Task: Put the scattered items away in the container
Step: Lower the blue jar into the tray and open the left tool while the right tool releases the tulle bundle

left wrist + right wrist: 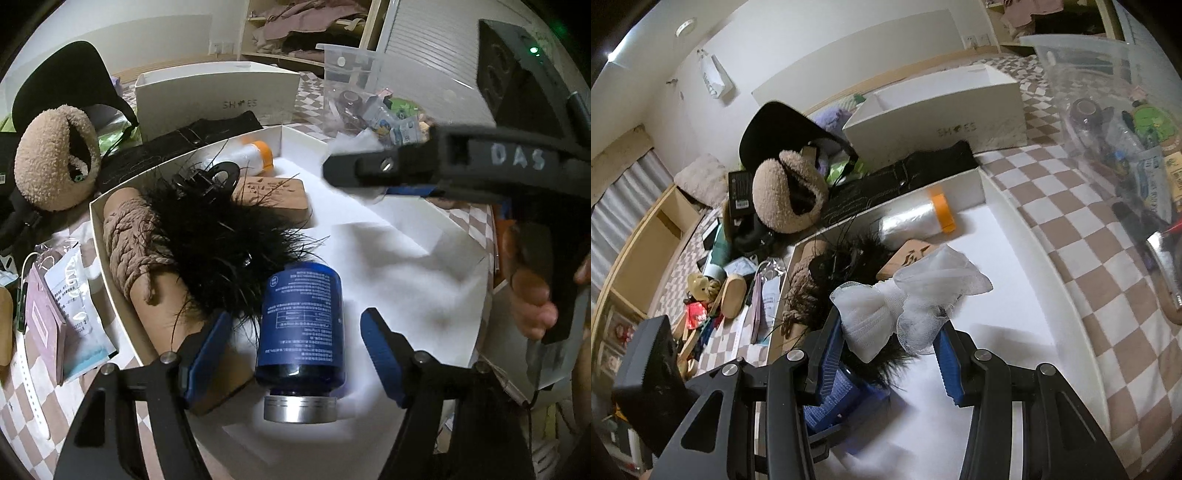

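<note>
A shallow white box [110, 280] holds a blue bottle [301, 325] with a silver cap, a black feathery hair claw [218, 229], a rope-wrapped tan roll [129, 243], a wooden block [273, 199] and a clear roll with an orange end [255, 157]. My left gripper [295, 354] is open, its blue pads on either side of the lying bottle without touching. My right gripper [890, 343] is shut on a white mesh bow [905, 299] and holds it above the box [1052, 280], over the feathers [849, 258]. The right gripper also shows in the left wrist view [369, 170].
A white shoe box [945, 118] stands behind the open box. A clear plastic bin [1115, 122] of small items is at the right. A fuzzy tan bag [786, 192], a black cap [775, 125] and loose packets [70, 295] lie left on the checked cloth [1089, 258].
</note>
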